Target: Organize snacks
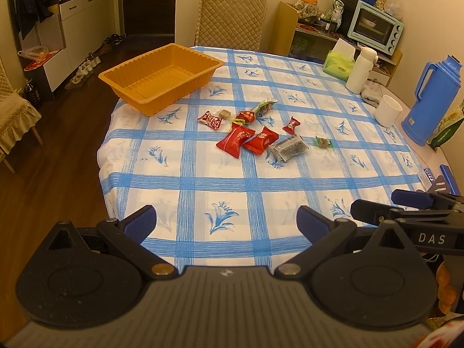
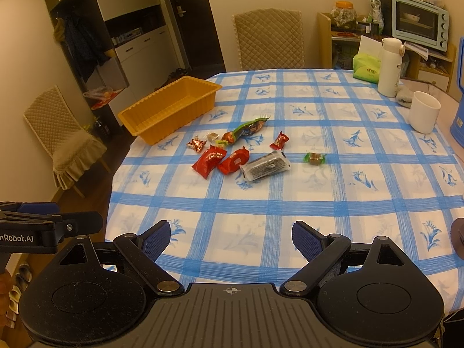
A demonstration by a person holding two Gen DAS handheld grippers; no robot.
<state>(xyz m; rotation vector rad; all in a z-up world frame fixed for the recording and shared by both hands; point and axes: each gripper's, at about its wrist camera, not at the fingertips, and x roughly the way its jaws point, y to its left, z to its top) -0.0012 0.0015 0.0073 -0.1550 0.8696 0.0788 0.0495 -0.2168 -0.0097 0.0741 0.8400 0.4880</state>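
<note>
Several wrapped snacks lie loose mid-table: two red packets [image 1: 235,140] [image 2: 209,159], a grey packet [image 1: 288,148] [image 2: 265,165], a green-wrapped candy [image 1: 323,142] [image 2: 314,158], a long green packet [image 1: 264,106] [image 2: 250,127] and small red candies [image 1: 291,125] [image 2: 279,141]. An empty orange tray [image 1: 162,76] [image 2: 171,107] stands at the table's far left corner. My left gripper [image 1: 226,221] is open and empty above the near table edge. My right gripper [image 2: 231,239] is open and empty, beside it on the right; it also shows in the left wrist view [image 1: 374,203].
A blue-checked cloth covers the table [image 1: 261,185] [image 2: 290,203]. A white cup [image 1: 388,110] [image 2: 424,115], white bottle [image 1: 361,69] [image 2: 391,66], tissue pack [image 2: 366,69] and blue thermos [image 1: 432,101] stand at the right. A padded chair [image 1: 232,17] is behind the table.
</note>
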